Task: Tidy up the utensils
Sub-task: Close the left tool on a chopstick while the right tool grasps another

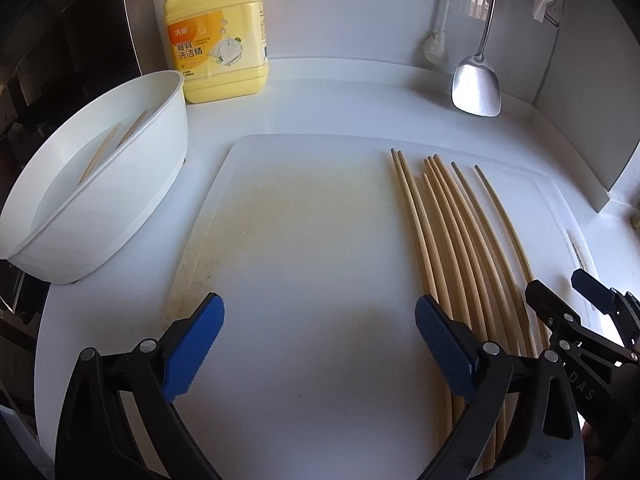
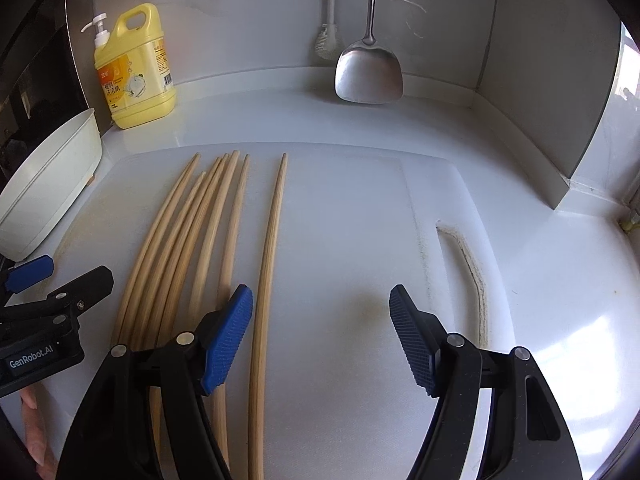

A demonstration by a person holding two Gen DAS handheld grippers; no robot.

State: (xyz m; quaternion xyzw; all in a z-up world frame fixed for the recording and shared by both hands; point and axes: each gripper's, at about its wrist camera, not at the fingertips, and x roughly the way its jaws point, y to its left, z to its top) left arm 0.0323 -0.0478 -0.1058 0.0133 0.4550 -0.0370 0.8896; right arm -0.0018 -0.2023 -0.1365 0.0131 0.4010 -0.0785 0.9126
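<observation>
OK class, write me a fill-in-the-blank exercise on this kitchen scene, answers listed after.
1. The loose chopsticks lie on the white ____.
2. The dish soap bottle is coloured ____.
3. Two chopsticks already sit inside the white ____.
4. The jaws of the right hand-held gripper stand ____, holding nothing.

Answers: cutting board; yellow; container; open

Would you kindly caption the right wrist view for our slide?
Open right gripper poised over a lone chopstick on the white cutting board, the other chopsticks bundled alongside.

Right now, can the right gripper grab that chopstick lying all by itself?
Probably yes. The right gripper is open, the lone chopstick lies apart from the others on the cutting board, just inside the left finger, and nothing covers it.
</observation>
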